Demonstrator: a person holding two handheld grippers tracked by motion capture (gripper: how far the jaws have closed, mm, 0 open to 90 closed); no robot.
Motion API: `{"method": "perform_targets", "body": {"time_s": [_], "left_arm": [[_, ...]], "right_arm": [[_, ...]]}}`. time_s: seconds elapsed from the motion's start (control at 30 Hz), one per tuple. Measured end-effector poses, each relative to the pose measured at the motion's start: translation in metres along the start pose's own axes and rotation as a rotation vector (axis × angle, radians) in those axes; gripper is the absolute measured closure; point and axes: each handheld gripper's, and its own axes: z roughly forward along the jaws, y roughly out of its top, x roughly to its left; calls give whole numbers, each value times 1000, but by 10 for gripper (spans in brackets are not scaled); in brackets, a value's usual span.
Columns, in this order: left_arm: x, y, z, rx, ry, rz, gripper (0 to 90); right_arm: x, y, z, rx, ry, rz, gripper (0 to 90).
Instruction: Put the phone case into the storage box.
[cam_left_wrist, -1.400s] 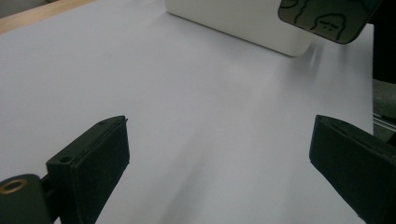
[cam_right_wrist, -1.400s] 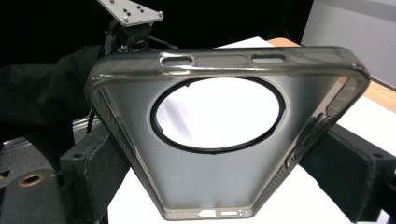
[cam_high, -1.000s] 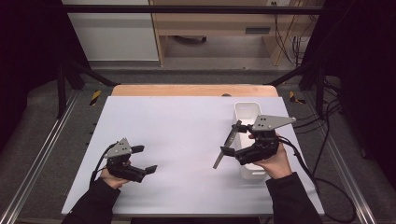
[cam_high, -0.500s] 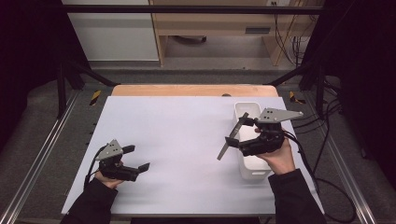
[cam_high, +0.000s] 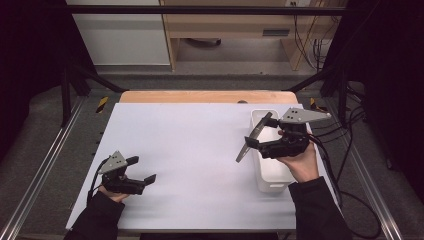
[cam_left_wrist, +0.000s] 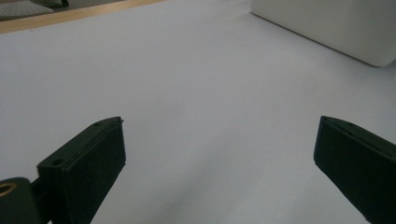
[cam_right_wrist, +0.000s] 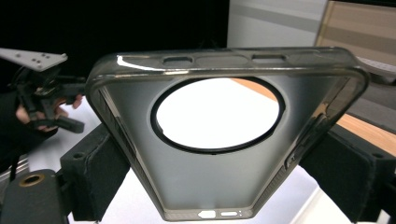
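A grey translucent phone case (cam_right_wrist: 219, 140) with a large round camera hole is clamped between the two black jaws of my right gripper (cam_right_wrist: 219, 186). In the high view the phone case (cam_high: 254, 136) is held tilted above the table, just left of the white bin (cam_high: 272, 172), with my right gripper (cam_high: 257, 140) shut on it. My left gripper (cam_high: 141, 170) rests low at the table's front left, its jaws wide apart with nothing between them. The left gripper view shows my left gripper (cam_left_wrist: 219, 158) over bare white table and the white bin (cam_left_wrist: 336, 25) far off.
The white table (cam_high: 190, 145) has a wooden strip (cam_high: 205, 96) along its far edge. The white rectangular bin stands at the right side. Metal frame rails (cam_high: 45, 165) run along both sides. Cables (cam_high: 345, 160) trail off to the right.
My right gripper has lifted the phone case up and slightly right, away from the table over the bin's left edge. My left gripper has drawn back toward the front left.
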Motion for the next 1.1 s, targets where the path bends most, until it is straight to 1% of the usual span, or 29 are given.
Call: {"method": "perform_targets", "body": {"time_s": [0.07,0.3,0.6,0.7,0.97,1.1], "left_arm": [[0,0,0,1,4,0,16],[3,-2,0,-1,14,-8,14],[3,-3,-1,-4,13,-12,14],[3,-3,-1,-4,11,-13,14],[3,-3,0,1,6,-13,14],[4,-3,0,-1,5,-12,13]], "right_arm": [[-2,3,-1,-1,-23,6,118],[-10,8,-1,-2,-80,25,118],[-23,15,-1,-3,-135,55,118],[-27,17,0,0,-169,65,118],[-40,21,7,1,-240,101,118],[-47,22,11,0,-285,115,118]]}}
